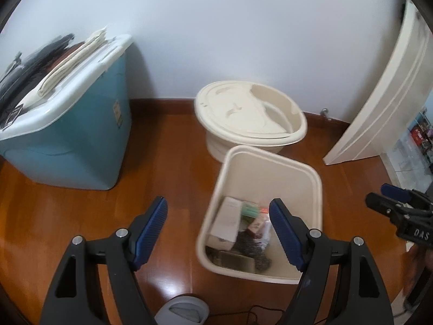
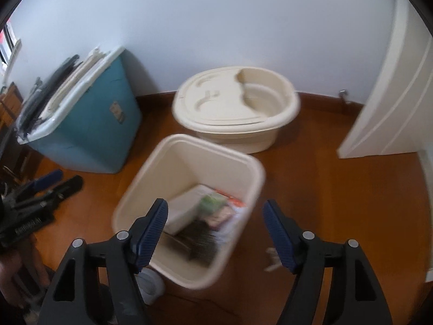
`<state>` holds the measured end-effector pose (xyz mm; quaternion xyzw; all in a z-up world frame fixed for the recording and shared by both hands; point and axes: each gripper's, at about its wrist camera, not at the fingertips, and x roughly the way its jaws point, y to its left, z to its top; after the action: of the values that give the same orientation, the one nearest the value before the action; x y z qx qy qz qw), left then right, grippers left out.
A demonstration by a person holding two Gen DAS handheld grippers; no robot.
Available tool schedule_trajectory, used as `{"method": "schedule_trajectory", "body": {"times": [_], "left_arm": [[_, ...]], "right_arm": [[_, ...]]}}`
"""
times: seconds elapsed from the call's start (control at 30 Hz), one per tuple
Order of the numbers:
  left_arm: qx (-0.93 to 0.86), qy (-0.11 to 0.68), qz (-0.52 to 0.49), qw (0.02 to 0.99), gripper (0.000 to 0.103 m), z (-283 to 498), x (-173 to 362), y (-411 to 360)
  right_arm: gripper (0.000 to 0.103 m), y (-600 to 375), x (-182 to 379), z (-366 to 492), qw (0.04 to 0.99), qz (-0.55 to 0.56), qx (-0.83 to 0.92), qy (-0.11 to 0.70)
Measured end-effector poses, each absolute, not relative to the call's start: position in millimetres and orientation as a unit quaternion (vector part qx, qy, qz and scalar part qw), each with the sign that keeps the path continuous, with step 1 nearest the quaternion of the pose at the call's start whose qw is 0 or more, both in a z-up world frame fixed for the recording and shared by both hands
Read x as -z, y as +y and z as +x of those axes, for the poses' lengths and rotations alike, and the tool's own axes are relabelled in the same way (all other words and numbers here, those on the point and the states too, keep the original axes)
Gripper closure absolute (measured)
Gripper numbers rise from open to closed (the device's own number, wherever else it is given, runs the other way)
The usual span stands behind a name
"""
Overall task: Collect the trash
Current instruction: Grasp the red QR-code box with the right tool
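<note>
cream waste bin (image 2: 189, 162): on wooden floor (image 1: 167, 168), holding white box (image 2: 186, 211), green packet (image 2: 212, 203) and other trash. left gripper (image 1: 219, 233): fingers spread, empty. right gripper (image 2: 215, 233): fingers spread, empty, above bin.

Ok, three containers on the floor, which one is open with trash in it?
The square cream bin nearest the grippers: no lid, boxes and wrappers inside. The round cream tub is partly covered, the blue box lidded.
</note>
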<state>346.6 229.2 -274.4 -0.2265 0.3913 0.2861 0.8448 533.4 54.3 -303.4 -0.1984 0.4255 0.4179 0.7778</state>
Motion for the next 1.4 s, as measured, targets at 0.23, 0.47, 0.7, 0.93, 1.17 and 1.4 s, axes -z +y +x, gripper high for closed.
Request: {"method": "schedule_trajectory", "body": {"times": [0.23,0.47,0.7,0.93,1.17,1.4], "left_arm": [[-0.226,0.374,-0.174,0.882,0.026,371.8,277.1,162.6],[-0.238,0.361,-0.158,0.888,0.026,374.4,299.7,136.5],[-0.26,0.353,-0.179,0.881,0.026,372.1,328.2,119.0],[-0.237,0.36,-0.159,0.888,0.026,384.5,341.2,87.3],[-0.21,0.377,-0.139,0.891,0.026,391.0,352.1,61.6],[-0.165,0.394,-0.102,0.898,0.026,406.1,363.1,24.3]], "right_arm": [[0.014,-50.9,376.8,620.8,0.8,-0.126,-0.272,0.52],[0.015,-17.3,505.1,611.8,0.695,-0.43,-0.349,0.458],[0.015,32.0,585.4,641.5,0.595,-0.506,-0.425,0.457],[0.026,40.1,632.4,650.3,0.541,-0.544,-0.442,0.464],[0.079,35.7,665.5,654.7,0.517,-0.54,-0.428,0.507],[0.08,-46.1,576.9,675.1,0.642,-0.394,-0.429,0.499]]}}
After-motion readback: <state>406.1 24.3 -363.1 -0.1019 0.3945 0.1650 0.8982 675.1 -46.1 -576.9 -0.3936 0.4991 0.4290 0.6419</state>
